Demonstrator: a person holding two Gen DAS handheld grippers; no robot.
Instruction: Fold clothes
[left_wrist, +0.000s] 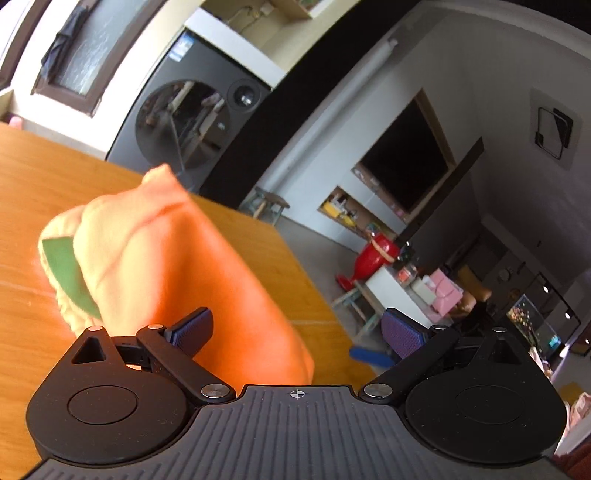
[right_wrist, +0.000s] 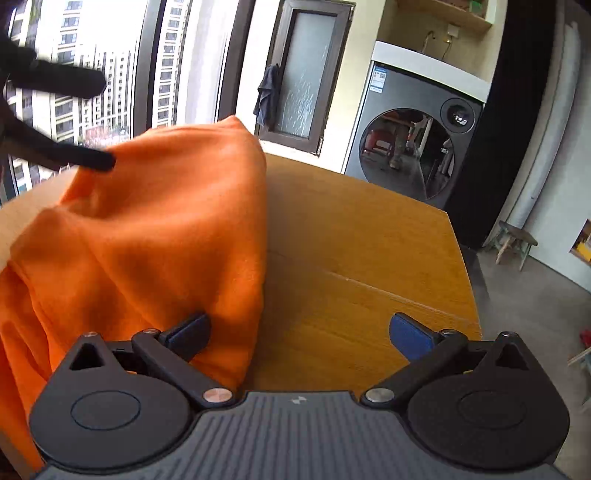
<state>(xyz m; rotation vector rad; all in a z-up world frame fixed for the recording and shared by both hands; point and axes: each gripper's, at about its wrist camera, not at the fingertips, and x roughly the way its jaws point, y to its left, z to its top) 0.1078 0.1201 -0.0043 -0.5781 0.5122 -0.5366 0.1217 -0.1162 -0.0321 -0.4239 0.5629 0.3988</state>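
An orange garment (left_wrist: 177, 266) lies bunched on the wooden table (left_wrist: 44, 177), blurred, with a cream and green part (left_wrist: 66, 273) at its left end. My left gripper (left_wrist: 297, 330) is open just above the cloth's near end, and its left pad (left_wrist: 192, 328) is over the fabric. In the right wrist view the same orange garment (right_wrist: 147, 236) is heaped at the left of the table (right_wrist: 351, 258). My right gripper (right_wrist: 301, 334) is open, its left pad (right_wrist: 192, 332) against the cloth's edge and its right pad (right_wrist: 410, 336) over bare wood. Nothing is pinched.
Two dark blurred bars (right_wrist: 74, 158) reach in at the cloth's upper left; I cannot tell what they are. A washing machine (right_wrist: 413, 147) stands past the table's far edge. A stool (right_wrist: 513, 240) and the floor lie to the right.
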